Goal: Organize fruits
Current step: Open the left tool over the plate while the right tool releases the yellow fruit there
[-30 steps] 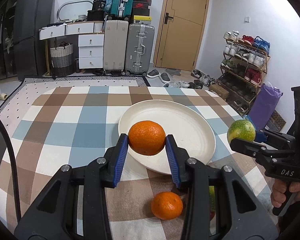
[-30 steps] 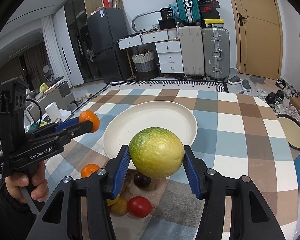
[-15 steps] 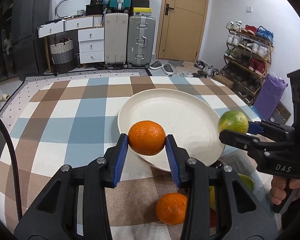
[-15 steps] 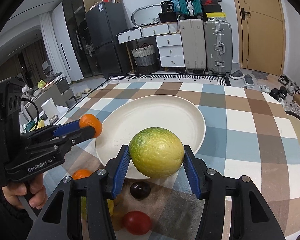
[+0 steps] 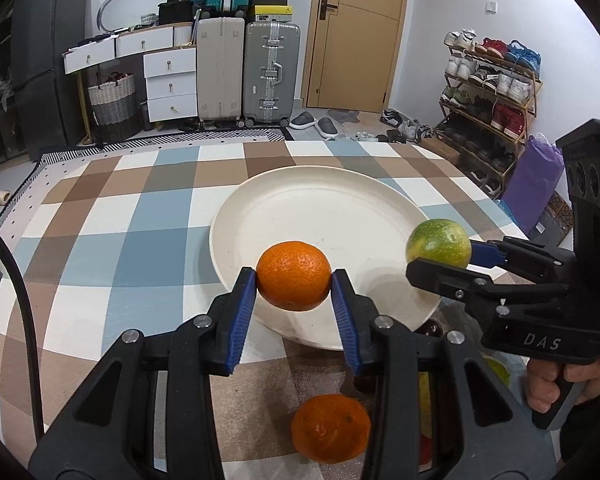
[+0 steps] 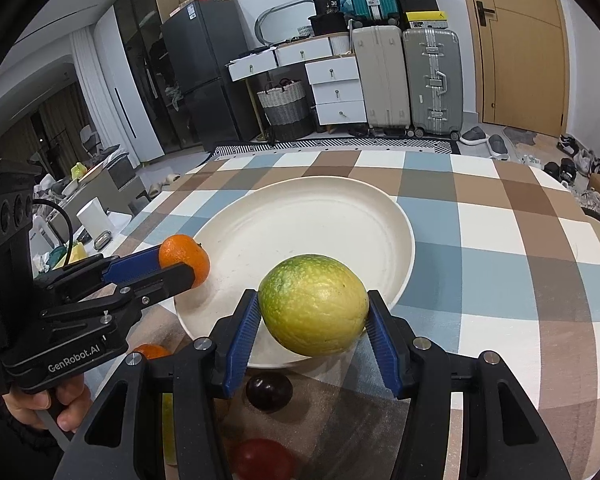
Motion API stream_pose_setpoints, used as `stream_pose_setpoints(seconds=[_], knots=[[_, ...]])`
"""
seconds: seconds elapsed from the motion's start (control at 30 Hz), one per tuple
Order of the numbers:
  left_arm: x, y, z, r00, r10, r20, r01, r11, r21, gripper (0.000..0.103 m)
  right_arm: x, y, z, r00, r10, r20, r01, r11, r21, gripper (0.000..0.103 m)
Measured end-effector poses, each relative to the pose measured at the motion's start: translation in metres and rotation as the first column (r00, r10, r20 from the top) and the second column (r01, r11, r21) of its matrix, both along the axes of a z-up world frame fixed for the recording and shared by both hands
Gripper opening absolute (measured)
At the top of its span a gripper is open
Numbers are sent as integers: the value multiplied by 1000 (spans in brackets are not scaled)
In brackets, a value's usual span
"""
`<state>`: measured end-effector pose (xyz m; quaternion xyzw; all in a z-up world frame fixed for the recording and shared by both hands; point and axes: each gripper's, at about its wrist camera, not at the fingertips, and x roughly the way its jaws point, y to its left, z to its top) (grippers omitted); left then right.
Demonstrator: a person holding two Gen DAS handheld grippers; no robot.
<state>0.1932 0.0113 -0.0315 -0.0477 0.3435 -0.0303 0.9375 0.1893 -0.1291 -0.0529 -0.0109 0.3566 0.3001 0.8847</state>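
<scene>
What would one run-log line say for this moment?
left gripper: holds orange | right gripper: holds green fruit | both over plate | stage: placing

Left gripper: black plastic frame, triangular cut-outs, silver screw heads at pivots, ribbed blue pads on both fingers. White "GenRobot.AI" lettering on side, three round holes in upright block behind it, black cable trailing off the left side. Right gripper: same black build, same blue ribbed pads, silver screws, "DAS" printed on body, pistol-style grip with grey trigger. Dark sleeve at left wrist.
</scene>
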Motion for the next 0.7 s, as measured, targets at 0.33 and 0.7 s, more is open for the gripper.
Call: stream_pose_setpoints(seconds=[0.33,0.7], knots=[[-1,-6,-2,1000,-9,-8,9,1000,-1,36,-1,-3,0,1000,-12,6,12,1000,18,64],[-23,8,13,998,31,54,-29,999,-35,89,-11,-22,9,997,-58,49,56,997,51,93]])
